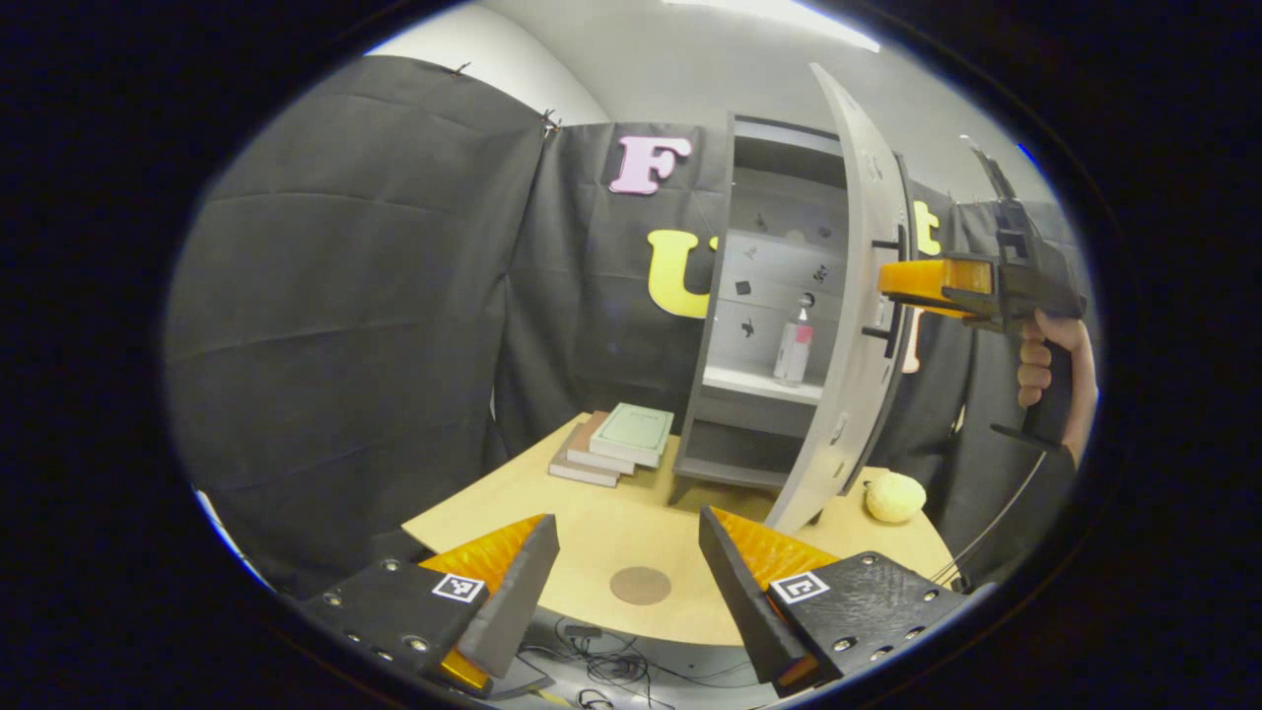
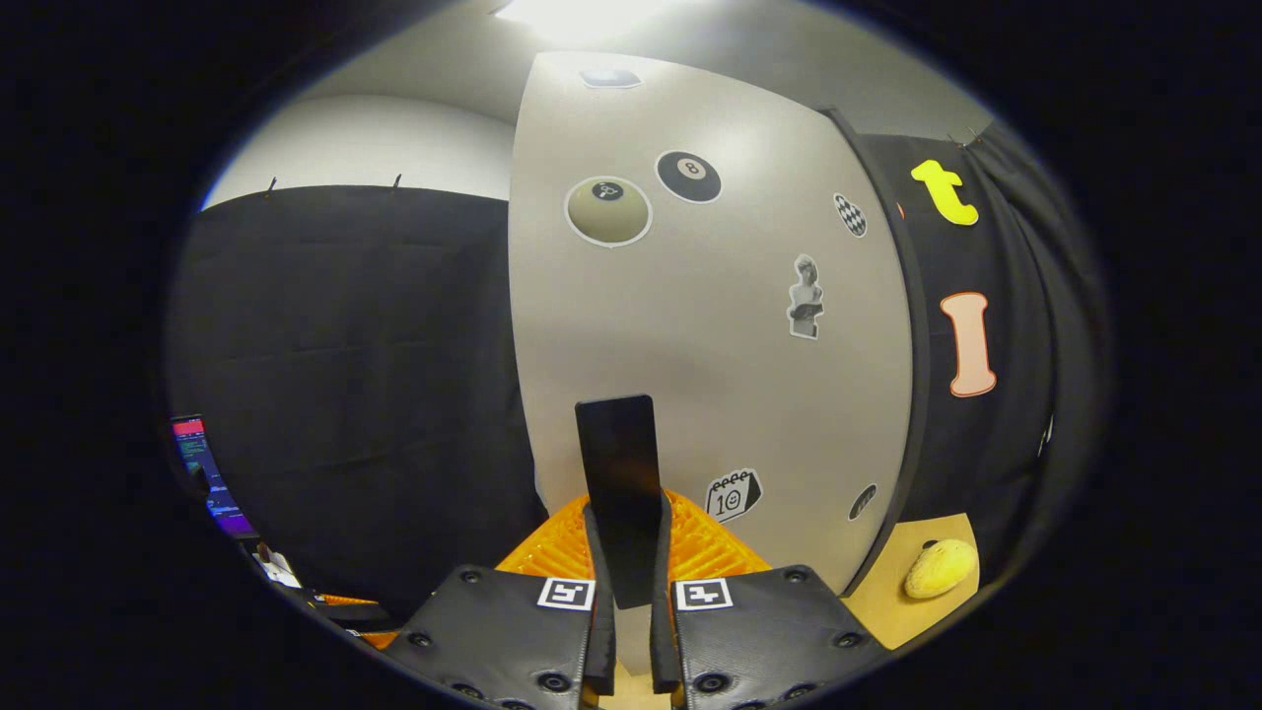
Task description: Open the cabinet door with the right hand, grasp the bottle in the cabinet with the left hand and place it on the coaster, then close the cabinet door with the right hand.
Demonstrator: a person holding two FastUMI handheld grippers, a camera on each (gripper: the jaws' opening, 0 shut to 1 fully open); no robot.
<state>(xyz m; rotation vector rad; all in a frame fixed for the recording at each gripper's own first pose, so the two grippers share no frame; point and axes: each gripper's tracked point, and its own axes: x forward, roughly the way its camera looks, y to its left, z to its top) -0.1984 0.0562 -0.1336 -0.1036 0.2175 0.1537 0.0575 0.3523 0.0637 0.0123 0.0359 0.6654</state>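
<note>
The left gripper (image 1: pixel 629 572) hangs wide apart above the coaster (image 1: pixel 640 585). The bottle (image 1: pixel 794 345) stands on the cabinet (image 1: pixel 718 296) shelf, its right side cut off by the open door (image 1: pixel 856 316). The right gripper (image 2: pixel 627 552) clamps the door's dark handle (image 2: pixel 617 473).

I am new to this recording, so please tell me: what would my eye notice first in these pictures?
First, the grey cabinet door, swung open and dotted with stickers, its handle clamped in the right gripper. Next, the bottle standing on the cabinet shelf, and the open left gripper above the round coaster.
</note>
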